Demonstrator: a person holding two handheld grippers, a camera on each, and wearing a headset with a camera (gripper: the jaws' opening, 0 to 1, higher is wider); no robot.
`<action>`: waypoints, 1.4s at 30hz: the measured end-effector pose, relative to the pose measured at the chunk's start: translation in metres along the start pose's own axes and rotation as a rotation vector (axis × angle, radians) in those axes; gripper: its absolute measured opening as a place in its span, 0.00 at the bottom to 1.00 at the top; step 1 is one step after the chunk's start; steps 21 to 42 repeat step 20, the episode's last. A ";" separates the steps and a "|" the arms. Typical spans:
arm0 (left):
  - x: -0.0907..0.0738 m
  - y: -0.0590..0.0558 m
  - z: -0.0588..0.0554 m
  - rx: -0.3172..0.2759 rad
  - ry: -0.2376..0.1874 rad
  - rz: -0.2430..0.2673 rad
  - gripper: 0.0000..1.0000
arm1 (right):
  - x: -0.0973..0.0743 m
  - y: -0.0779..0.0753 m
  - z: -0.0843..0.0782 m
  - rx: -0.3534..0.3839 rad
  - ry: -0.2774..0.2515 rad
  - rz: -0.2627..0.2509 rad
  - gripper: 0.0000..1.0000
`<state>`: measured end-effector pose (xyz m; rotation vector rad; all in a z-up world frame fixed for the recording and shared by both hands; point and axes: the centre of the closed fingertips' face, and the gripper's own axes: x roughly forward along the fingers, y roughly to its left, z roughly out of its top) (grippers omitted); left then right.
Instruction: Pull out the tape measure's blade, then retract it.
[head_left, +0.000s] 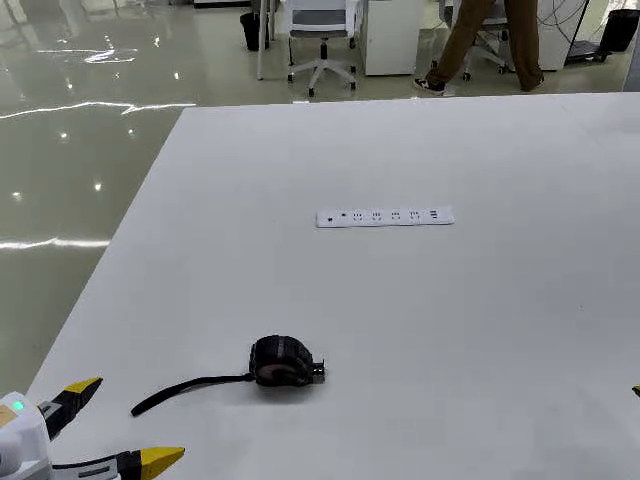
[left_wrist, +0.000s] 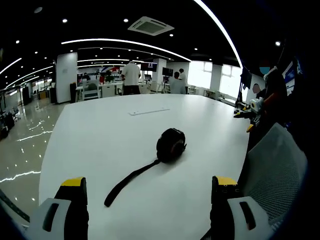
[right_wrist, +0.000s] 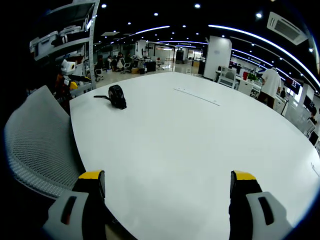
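A black tape measure (head_left: 284, 362) lies on the white table (head_left: 420, 310), with its black wrist strap (head_left: 185, 391) trailing to the left. Its blade is inside the case. My left gripper (head_left: 112, 427) is open at the table's near left corner, a short way left of the strap's end. In the left gripper view the tape measure (left_wrist: 171, 144) and strap (left_wrist: 131, 180) lie ahead between the open jaws (left_wrist: 148, 186). My right gripper (right_wrist: 167, 182) is open at the near right edge, and the tape measure (right_wrist: 117, 96) is far off to its left.
A white power strip (head_left: 385, 217) lies mid-table beyond the tape measure. A grey mesh chair back (right_wrist: 37, 145) stands at the table's near edge. Office chairs (head_left: 322, 40) and a standing person (head_left: 480, 45) are past the far edge.
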<state>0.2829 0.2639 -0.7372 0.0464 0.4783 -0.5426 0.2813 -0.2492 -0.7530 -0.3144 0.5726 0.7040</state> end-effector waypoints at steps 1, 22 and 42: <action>0.000 0.001 0.001 -0.002 0.000 -0.002 1.00 | 0.001 -0.001 0.001 -0.003 -0.004 0.003 1.00; -0.001 -0.003 0.006 0.008 0.027 -0.014 1.00 | 0.003 0.000 0.012 -0.017 -0.023 0.016 1.00; -0.001 -0.003 0.006 0.008 0.027 -0.014 1.00 | 0.003 0.000 0.012 -0.017 -0.023 0.016 1.00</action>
